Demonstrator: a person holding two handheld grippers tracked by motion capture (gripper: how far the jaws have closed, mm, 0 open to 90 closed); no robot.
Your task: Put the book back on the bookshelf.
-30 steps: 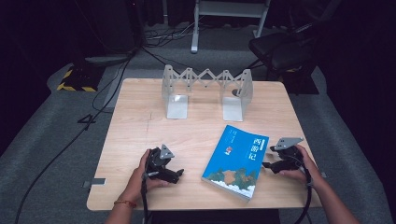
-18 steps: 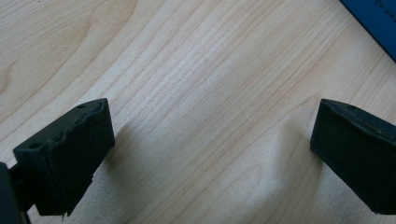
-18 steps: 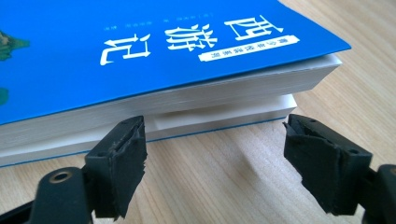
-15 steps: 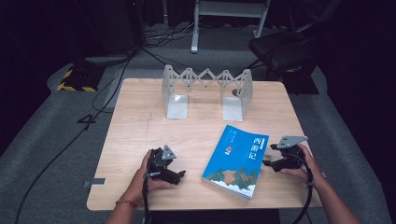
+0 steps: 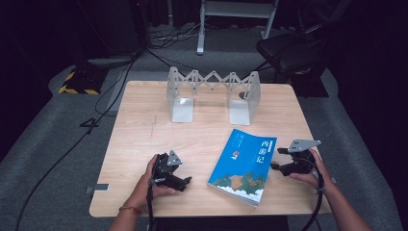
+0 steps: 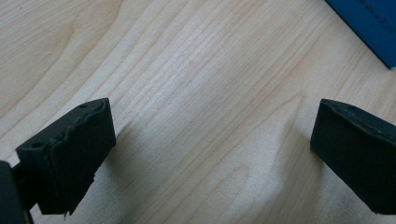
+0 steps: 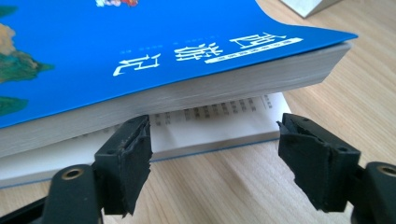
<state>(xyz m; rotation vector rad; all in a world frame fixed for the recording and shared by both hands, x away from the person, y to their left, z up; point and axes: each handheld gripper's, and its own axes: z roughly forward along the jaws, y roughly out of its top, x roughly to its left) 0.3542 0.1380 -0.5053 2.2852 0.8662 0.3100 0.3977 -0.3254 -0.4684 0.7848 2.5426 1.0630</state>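
A blue paperback book (image 5: 243, 166) with white characters on its cover lies flat on the wooden table (image 5: 144, 130), right of centre. My right gripper (image 5: 277, 159) sits at the book's right edge, pointing at it. In the right gripper view the book (image 7: 140, 46) shows its page edge with the upper pages raised off the lower ones, and my right gripper (image 7: 215, 154) is open; its jaws have just been closing a little, with nothing pressed between them. My left gripper (image 5: 180, 182) rests left of the book, open over bare wood (image 6: 212, 149), with the book's corner (image 6: 369, 23) off to the side.
A folding metal book rack (image 5: 211, 82) with two upright end plates stands at the table's far side. A dark chair (image 5: 288, 50) and loose cables lie on the floor beyond the table.
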